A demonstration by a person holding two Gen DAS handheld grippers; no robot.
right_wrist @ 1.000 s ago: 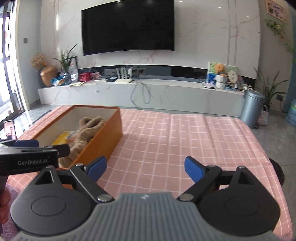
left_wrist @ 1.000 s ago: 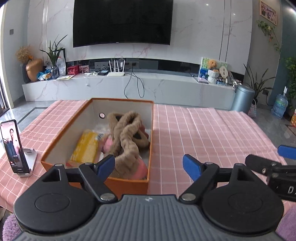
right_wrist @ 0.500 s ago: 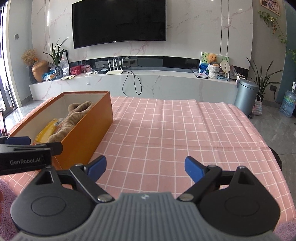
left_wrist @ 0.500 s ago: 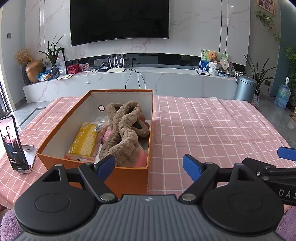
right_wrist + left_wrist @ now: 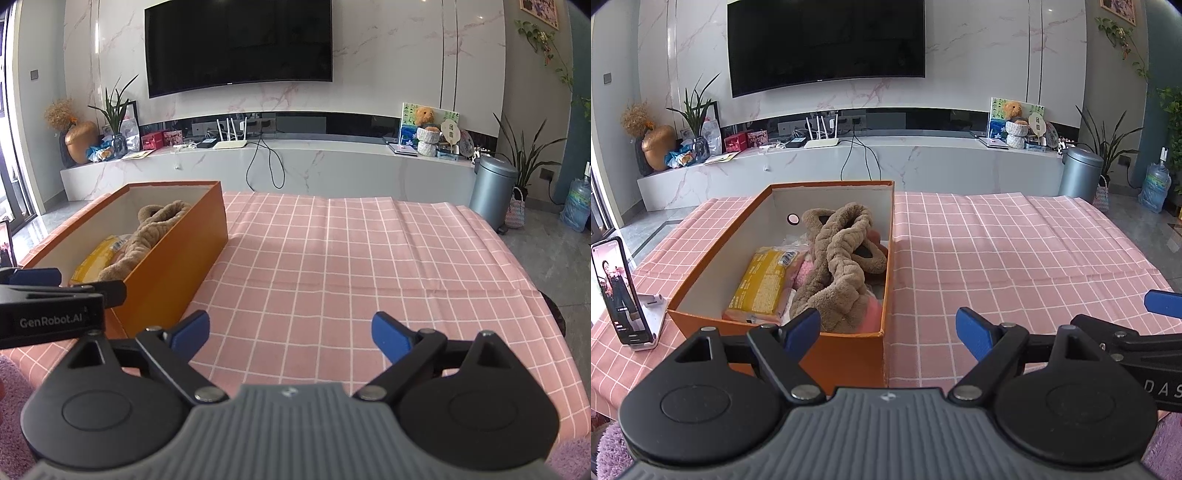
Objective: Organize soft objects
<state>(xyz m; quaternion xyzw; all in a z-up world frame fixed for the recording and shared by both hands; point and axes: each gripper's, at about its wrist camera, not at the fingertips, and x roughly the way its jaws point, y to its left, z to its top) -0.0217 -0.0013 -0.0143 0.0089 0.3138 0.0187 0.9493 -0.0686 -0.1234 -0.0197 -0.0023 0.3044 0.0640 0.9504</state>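
Brown headband [image 5: 842, 258] in orange box [image 5: 849, 354], beyond spread left gripper [image 5: 888, 330]

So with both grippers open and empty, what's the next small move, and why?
Probably none beyond easing both back: the brown plush headband and yellow packet already lie inside the orange box, and no soft item shows on the pink cloth. Left gripper and right gripper hold nothing.

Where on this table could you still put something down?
The pink checked tablecloth right of the orange box lies bare to its far edge. The box is crowded: brown plush headband, yellow packet, something pink. Left of it stands a phone.
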